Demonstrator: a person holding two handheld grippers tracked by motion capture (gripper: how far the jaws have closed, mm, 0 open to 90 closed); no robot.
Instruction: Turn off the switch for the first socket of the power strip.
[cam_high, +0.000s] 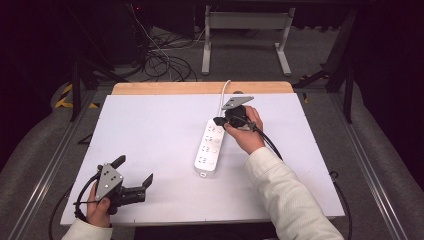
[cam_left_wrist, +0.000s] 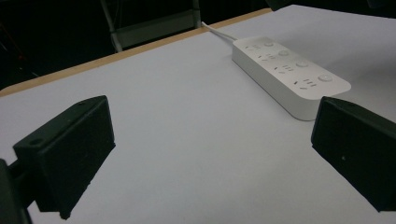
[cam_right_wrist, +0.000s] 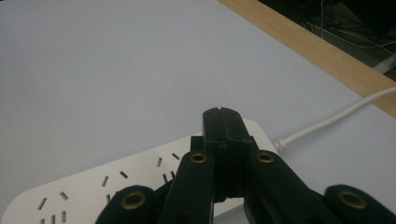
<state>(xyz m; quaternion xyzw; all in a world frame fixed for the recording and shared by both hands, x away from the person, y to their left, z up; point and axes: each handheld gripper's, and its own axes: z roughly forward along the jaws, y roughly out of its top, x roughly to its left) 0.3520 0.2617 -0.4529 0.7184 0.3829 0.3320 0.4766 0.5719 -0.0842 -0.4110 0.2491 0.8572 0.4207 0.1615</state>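
Power strip (cam_high: 209, 148) lying flat near middle of white worktop (cam_high: 150, 150), long axis running near-to-far, white cord (cam_high: 225, 90) leaving far end toward wooden far edge. Four socket groups with round buttons visible on top face in left gripper view.

Right tool (cam_high: 220, 121) poised over far end of strip, jaws pressed together with nothing between them; closed tip seen in right gripper view just above the last socket group, beside the cord exit. Contact with the button not resolvable.

Left tool (cam_high: 134, 175) resting at near-left corner of worktop, jaws spread wide, empty, well apart from strip.

Judged step: pressing far-end switch with the closed tip.

Notes for doing it well:
- Keep jaws shut so tip acts as one stiff finger.
- Centre tip on the round button, not on the socket slots.
- Push straight down; sideways load likely to slide the light strip across the smooth worktop.
- Bring left tool in to steady near end if strip shifts.
- Avoid snagging cord on withdrawal.
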